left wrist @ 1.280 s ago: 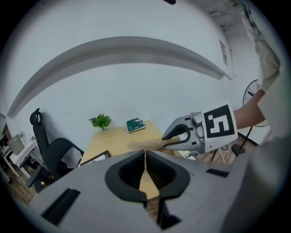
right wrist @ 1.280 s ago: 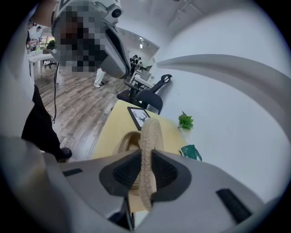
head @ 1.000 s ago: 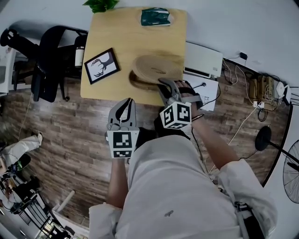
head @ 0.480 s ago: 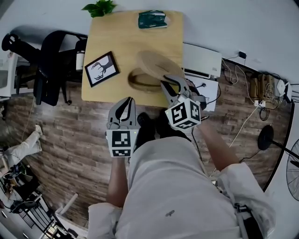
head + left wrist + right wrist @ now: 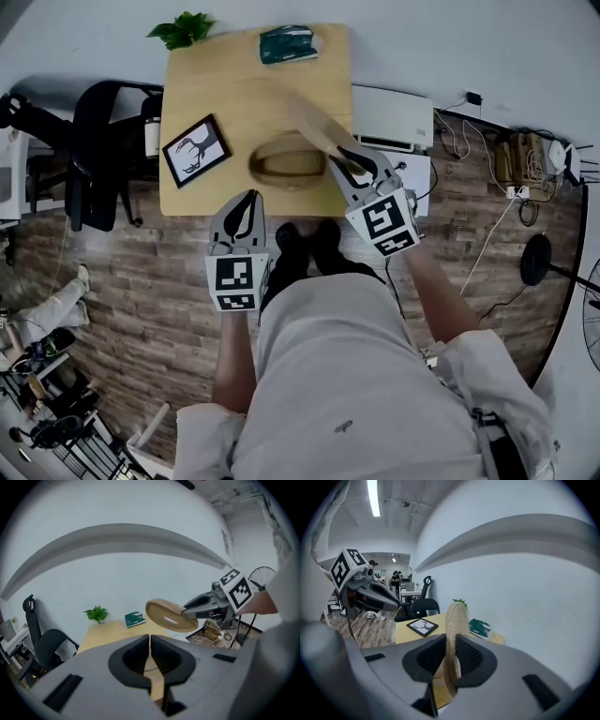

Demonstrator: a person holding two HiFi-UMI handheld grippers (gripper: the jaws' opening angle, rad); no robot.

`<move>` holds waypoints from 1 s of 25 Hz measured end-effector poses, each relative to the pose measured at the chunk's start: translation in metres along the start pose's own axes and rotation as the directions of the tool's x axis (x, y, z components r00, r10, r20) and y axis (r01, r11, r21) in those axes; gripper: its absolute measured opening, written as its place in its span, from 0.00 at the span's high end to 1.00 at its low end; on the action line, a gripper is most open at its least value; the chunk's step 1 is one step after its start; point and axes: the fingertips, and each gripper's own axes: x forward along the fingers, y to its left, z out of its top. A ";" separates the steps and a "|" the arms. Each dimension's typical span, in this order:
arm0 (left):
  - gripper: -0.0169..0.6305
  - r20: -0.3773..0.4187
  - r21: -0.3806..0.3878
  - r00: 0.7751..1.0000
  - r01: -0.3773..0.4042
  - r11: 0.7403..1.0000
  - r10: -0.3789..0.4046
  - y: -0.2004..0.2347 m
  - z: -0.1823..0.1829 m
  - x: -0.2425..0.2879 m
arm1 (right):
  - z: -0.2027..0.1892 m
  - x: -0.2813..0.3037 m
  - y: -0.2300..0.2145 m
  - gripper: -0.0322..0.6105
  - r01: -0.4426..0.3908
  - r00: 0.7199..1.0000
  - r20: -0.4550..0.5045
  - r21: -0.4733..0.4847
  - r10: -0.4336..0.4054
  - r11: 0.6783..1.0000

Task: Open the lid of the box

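Note:
A round woven box [image 5: 274,172] stands open on the wooden table [image 5: 234,89], near its front edge. Its flat woven lid [image 5: 317,125] is up in the air, tilted steeply on edge above the box's right side. My right gripper [image 5: 345,161] is shut on the lid's rim; in the right gripper view the lid [image 5: 454,630] stands edge-on between the pads of my right gripper [image 5: 450,656]. My left gripper [image 5: 246,202] hangs in front of the table, shut and empty. The left gripper view shows my left gripper [image 5: 150,641], the lid [image 5: 166,615] and the right gripper [image 5: 188,613].
A framed deer picture [image 5: 196,149] lies left of the box. A green packet [image 5: 287,44] and a small plant [image 5: 182,30] sit at the table's far edge. A black chair [image 5: 103,150] stands to the left; a white appliance [image 5: 392,117] and cables [image 5: 520,178] are on the right.
The right gripper has risen and rolled, lifting the lid off the box and tipping it from flat to steeply on edge. The left gripper has hardly moved.

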 end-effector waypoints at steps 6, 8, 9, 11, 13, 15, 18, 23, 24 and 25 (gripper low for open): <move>0.96 0.020 0.009 0.999 0.025 1.000 -0.025 0.012 0.010 0.007 | 0.003 -0.008 -0.015 0.85 0.057 0.998 0.005 0.094 -0.058 0.994; 0.96 0.024 0.013 0.999 0.035 0.999 -0.036 0.017 0.012 0.009 | 0.005 -0.009 -0.018 0.85 0.079 0.997 0.005 0.124 -0.081 0.989; 0.96 0.025 0.015 0.999 0.040 0.999 -0.040 0.020 0.012 0.010 | 0.006 -0.010 -0.020 0.85 0.093 0.995 0.008 0.135 -0.095 0.986; 0.96 0.029 0.017 0.998 0.049 0.999 -0.050 0.027 0.013 0.012 | 0.008 -0.012 -0.024 0.85 0.120 0.992 0.013 0.152 -0.123 0.981; 0.96 0.034 0.019 0.998 0.059 0.998 -0.060 0.033 0.015 0.015 | 0.009 -0.012 -0.026 0.85 0.137 0.990 0.006 0.168 -0.140 0.976; 0.96 0.038 0.023 0.997 0.069 0.997 -0.070 0.040 0.017 0.018 | 0.010 -0.011 -0.028 0.85 0.152 0.988 -0.001 0.180 -0.155 0.972; 0.96 0.042 0.027 0.996 0.083 0.996 -0.084 0.050 0.018 0.022 | 0.010 -0.009 -0.029 0.85 0.180 0.983 -0.012 0.203 -0.181 0.963; 0.96 0.050 0.025 0.993 0.105 0.994 -0.106 0.066 0.019 0.026 | 0.011 -0.007 -0.028 0.85 0.215 0.976 -0.030 0.245 -0.214 0.945; 0.96 0.050 0.026 0.993 0.110 0.994 -0.111 0.068 0.020 0.027 | 0.011 -0.006 -0.028 0.85 0.220 0.975 -0.033 0.252 -0.219 0.942; 0.96 0.051 0.027 0.992 0.116 0.993 -0.117 0.071 0.021 0.029 | 0.011 -0.006 -0.028 0.85 0.225 0.974 -0.036 0.260 -0.224 0.939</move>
